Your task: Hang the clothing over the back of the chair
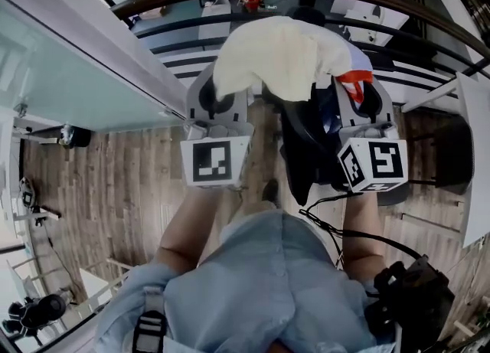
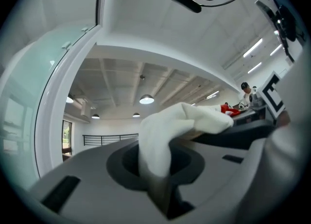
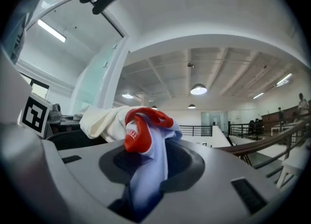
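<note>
On the left, our left gripper (image 2: 156, 172) has its jaws squeezed tight on a white corner of the clothing (image 1: 276, 57). The clothing hangs in a bunch between our two grippers, up in the air. From above it looks to be right over the black chair (image 1: 305, 154). It is not on the chair back yet. On the right, our right gripper (image 3: 146, 179) has its jaws pinched on the blue and red part. If one side slips out, the clothing may fall to the wood floor (image 1: 115, 175). If we let go while it is bunched up, or too far to one side, it may slide off the chair.
</note>
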Available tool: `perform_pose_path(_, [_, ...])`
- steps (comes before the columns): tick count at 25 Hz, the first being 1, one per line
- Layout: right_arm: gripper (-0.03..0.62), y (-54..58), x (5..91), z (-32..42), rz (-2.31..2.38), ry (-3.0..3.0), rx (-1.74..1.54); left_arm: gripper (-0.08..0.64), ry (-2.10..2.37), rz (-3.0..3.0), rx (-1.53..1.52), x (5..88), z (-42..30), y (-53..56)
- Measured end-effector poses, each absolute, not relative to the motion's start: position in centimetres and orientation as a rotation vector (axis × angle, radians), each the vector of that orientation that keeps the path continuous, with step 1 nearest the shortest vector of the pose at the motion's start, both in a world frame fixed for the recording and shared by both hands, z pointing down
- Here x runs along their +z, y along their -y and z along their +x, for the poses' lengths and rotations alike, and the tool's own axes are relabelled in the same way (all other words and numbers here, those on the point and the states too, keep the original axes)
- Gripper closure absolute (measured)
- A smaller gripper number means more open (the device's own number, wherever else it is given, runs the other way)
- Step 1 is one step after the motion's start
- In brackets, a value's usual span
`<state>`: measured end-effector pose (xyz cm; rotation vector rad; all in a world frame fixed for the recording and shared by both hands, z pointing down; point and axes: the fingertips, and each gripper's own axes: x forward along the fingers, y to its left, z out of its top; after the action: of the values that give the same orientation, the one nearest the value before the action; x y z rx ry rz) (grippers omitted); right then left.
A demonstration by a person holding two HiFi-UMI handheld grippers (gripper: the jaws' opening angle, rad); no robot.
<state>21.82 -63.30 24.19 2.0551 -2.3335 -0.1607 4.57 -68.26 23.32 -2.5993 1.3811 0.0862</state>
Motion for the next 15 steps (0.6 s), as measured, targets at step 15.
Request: perform_pose_path(15, [0.355,59.9,30.1,23.8,1.895,2.398,0.072,0.323,-1.337,-2.638,-0.012,27.7,6.6,64.1])
